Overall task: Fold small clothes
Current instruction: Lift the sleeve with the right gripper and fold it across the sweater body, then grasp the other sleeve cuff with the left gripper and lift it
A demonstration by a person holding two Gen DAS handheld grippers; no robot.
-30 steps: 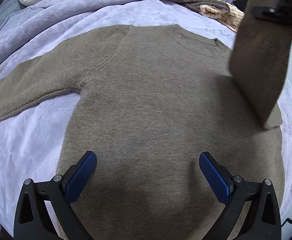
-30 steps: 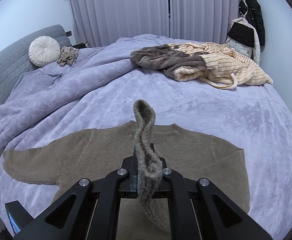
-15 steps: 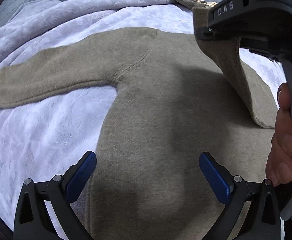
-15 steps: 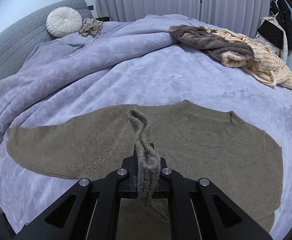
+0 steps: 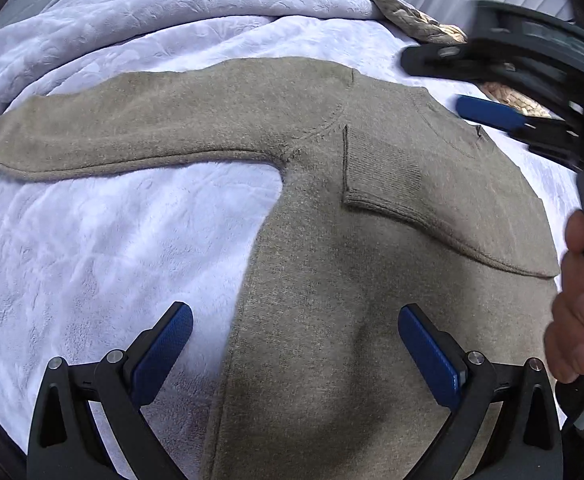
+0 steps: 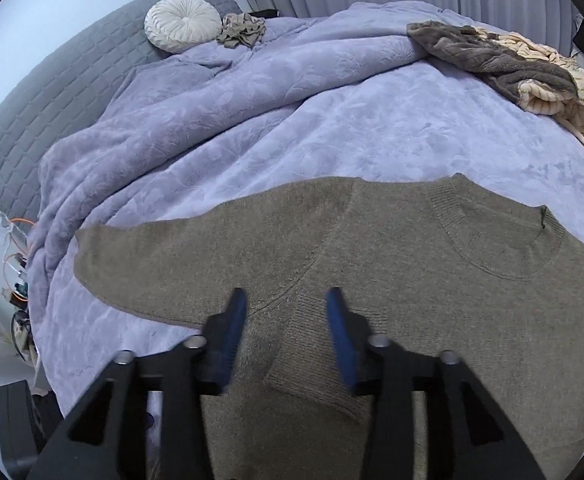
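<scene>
An olive-brown knit sweater point(image 5: 331, 280) point(image 6: 431, 280) lies flat on a lavender blanket point(image 5: 112, 260). One sleeve point(image 5: 132, 132) stretches out to the left. The other sleeve point(image 5: 423, 196) lies folded across the chest, its cuff point(image 6: 315, 356) resting loose under my right gripper point(image 6: 288, 320), whose jaws are opening with nothing pressed between them. That gripper also shows blurred at the upper right of the left wrist view, held by a hand point(image 5: 575, 300). My left gripper point(image 5: 295, 340) hovers open over the sweater's lower body and left edge.
A bunched brown and cream-striped garment point(image 6: 523, 68) lies at the far right of the bed. A round white cushion point(image 6: 184, 24) and a small crumpled tan cloth point(image 6: 244, 30) sit by the grey headboard point(image 6: 52, 100). Curtains hang behind.
The right gripper carried the sleeve across the chest, lowered, and let it go; its jaws went from shut to apart. The left gripper slid toward the sweater's left edge.
</scene>
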